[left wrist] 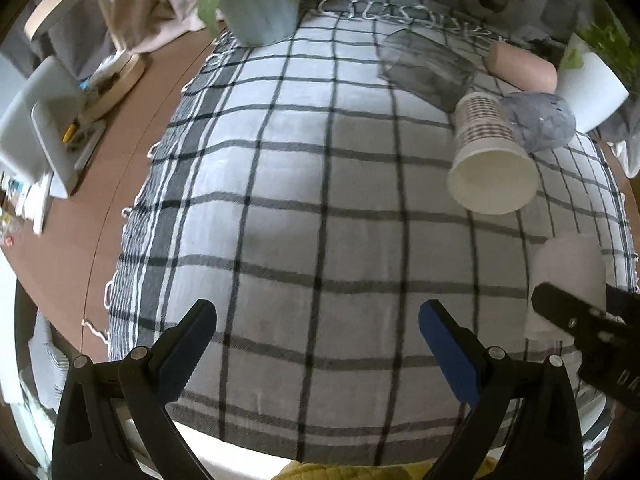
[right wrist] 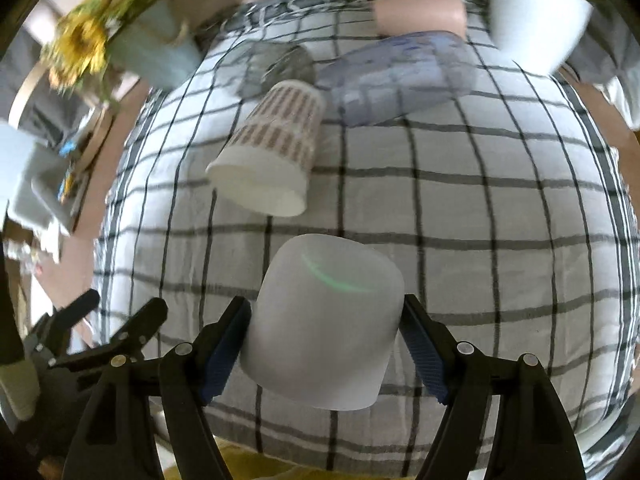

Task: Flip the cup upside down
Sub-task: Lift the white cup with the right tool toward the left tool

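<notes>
A plain white cup (right wrist: 326,320) sits between the fingers of my right gripper (right wrist: 324,348), bottom up and tilted, over the checked cloth (right wrist: 480,240). The left pad touches it; a thin gap shows at the right pad. The same cup shows at the right edge of the left wrist view (left wrist: 568,276), with the right gripper's black fingers (left wrist: 580,320) in front of it. My left gripper (left wrist: 316,332) is open and empty above the cloth (left wrist: 300,200). A patterned paper cup (right wrist: 272,152) lies on its side further back; it also shows in the left wrist view (left wrist: 488,152).
A bluish plastic cup (right wrist: 400,76), a grey glass (right wrist: 276,68) and a pink cup (right wrist: 420,12) lie on their sides at the back. A vase with yellow flowers (right wrist: 152,48) stands back left, a white pot (right wrist: 536,16) back right. Brown table (left wrist: 132,120) with clutter lies left.
</notes>
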